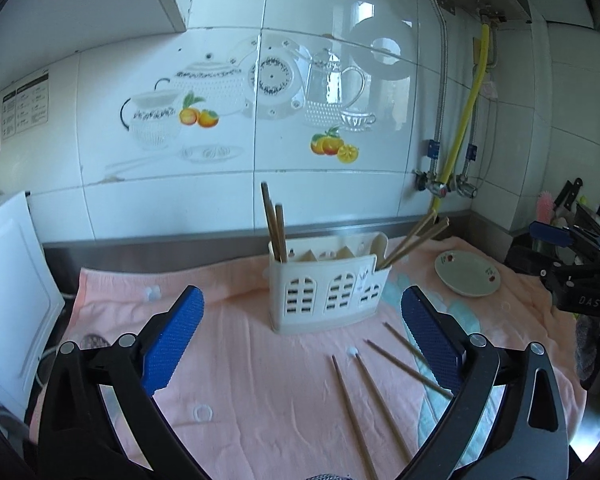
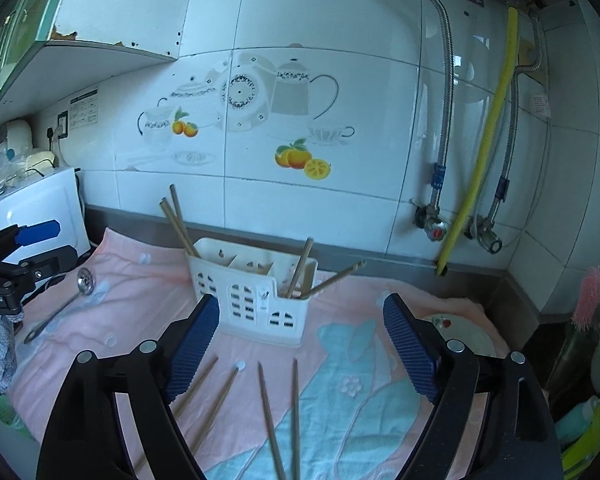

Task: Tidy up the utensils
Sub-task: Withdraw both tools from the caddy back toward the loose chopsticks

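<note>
1. left gripper (image 1: 302,344): blue-padded jaws spread wide, nothing between the pads, hanging over the pink towel (image 1: 228,392).
2. right gripper (image 2: 300,340): jaws also spread wide and empty, above the same towel where its light blue pattern shows.
3. loose chopsticks (image 1: 370,392): four lie flat on the towel just ahead of both grippers, fanned out and apart from one another, tips toward the holder; in the right wrist view two lie under the left finger and two in the gap between the fingers.
4. white utensil holder (image 1: 326,290): upright on the towel beyond the loose sticks, with arched cut-outs in front and several compartments.
5. chopsticks in left-end compartment (image 1: 274,226): standing nearly upright.
6. chopsticks in right-end compartment (image 1: 414,240): leaning out to the right.
7. small plate (image 1: 468,278): on the towel to the right of the holder, apart from it.
8. metal ladle (image 2: 62,304): seen from the right wrist, lying on the towel's left part, well clear of the holder.
</note>
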Demonstrator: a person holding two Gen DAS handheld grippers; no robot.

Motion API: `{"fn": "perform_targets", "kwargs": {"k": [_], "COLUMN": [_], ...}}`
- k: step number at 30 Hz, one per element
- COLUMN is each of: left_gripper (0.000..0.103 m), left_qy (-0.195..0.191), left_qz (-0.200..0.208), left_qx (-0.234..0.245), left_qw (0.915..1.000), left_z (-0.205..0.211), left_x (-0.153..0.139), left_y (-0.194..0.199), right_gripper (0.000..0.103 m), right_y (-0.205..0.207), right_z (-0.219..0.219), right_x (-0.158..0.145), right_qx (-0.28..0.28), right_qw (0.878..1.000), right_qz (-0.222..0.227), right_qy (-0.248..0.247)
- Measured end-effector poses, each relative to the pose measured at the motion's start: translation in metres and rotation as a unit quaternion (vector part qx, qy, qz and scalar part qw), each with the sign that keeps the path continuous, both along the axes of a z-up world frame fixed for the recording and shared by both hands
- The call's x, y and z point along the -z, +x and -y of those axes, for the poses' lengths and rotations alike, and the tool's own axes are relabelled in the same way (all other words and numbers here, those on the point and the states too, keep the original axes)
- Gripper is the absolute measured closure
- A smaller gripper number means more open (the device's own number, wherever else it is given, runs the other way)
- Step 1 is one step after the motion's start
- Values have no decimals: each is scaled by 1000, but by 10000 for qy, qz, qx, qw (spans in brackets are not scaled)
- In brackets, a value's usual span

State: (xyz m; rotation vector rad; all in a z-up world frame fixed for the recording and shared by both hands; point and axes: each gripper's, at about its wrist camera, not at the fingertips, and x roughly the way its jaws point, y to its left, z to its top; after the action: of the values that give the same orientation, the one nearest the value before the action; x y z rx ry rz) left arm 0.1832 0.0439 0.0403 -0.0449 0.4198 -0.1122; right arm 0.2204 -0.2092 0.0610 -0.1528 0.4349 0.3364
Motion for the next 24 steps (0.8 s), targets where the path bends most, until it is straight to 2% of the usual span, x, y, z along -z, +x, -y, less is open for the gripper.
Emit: {"fn": "perform_targets", "kwargs": {"k": [13,22,24], "left_gripper": [5,5,5], "left_qy": [-86,-273,-275], "left_qz": [-475,-926,-975], "left_qx": [-232,-339,-348], "left_qw": [9986,9947,9942], "left_z": [-7,-14,-14], "left_x": [46,83,89], "left_y": [-18,-23,-25], "right_gripper": [21,21,26], "right_y": [-23,-30,-30], "right_z": [17,28,33], "right_x": [49,106,117], "right_qx": [-37,6,25], "right_qw": [9990,9950,9935], "right_qz": [-423,-990,-1129], "right_qy": [139,87,116]}}
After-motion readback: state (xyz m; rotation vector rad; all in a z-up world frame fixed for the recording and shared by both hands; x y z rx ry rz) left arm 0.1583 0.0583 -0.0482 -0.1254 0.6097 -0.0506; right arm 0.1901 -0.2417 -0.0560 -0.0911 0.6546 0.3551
